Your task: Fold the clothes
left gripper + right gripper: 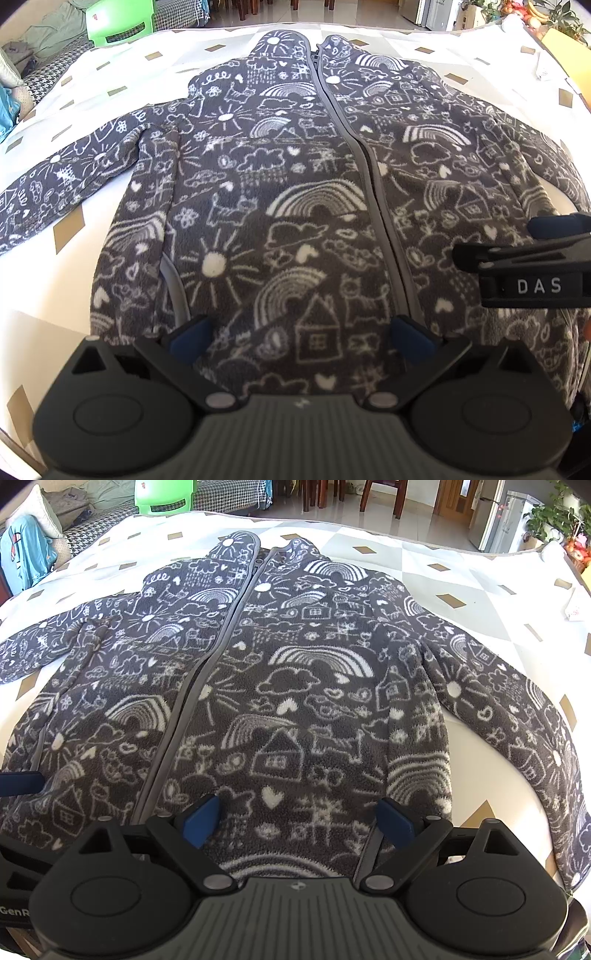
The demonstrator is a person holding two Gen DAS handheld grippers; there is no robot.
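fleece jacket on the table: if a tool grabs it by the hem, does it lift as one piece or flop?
Likely flops: the fleece jacket lies limp and flat on the tablecloth, sleeves draped out sideways. The fuzzy pile probably grips the pads well rather than slipping. The closed zipper may keep both front panels moving together.

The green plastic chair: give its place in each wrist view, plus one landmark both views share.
Left wrist view: green plastic chair at the top left, beyond the far edge of the white patterned cloth.
Right wrist view: green plastic chair at the top, left of centre, beyond the same cloth edge.
Shared landmark: the grey zipper running down the front of the doodle-print fleece jacket.
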